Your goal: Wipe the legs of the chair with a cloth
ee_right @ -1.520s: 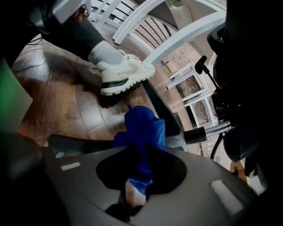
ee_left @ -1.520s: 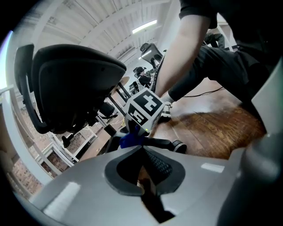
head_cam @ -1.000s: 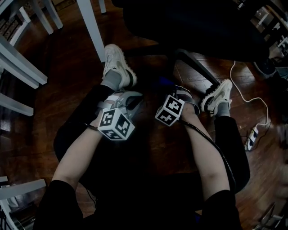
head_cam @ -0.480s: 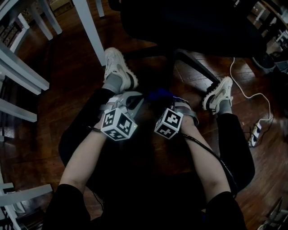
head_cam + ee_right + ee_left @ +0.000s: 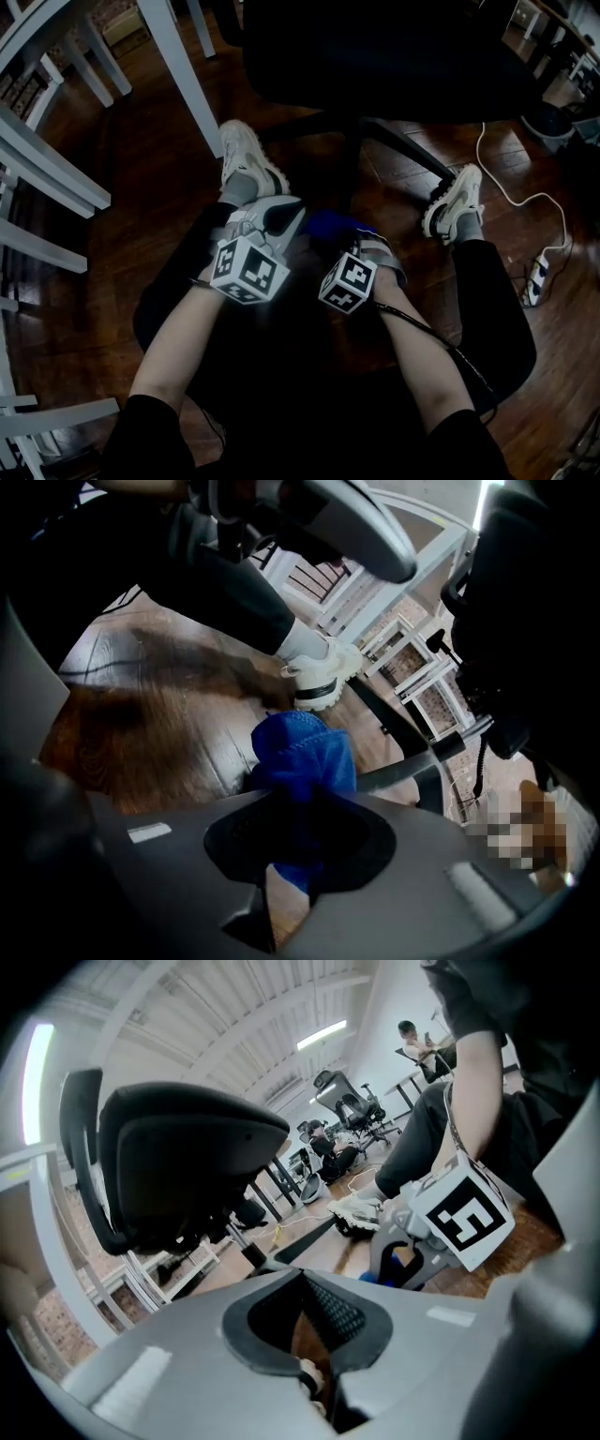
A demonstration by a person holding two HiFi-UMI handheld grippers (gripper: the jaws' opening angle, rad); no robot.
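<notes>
Blue cloth (image 5: 302,757) is bunching out of the right gripper (image 5: 302,846), near the office chair's black base leg (image 5: 412,766).
It is looking soft, light and floppy, best pinched at a gathered fold; the right jaws are clamping it, while the left gripper (image 5: 314,1321) is closing on nothing.

Crumpled blue cloth (image 5: 305,752) bunched near the black chair legs (image 5: 405,147).
</notes>
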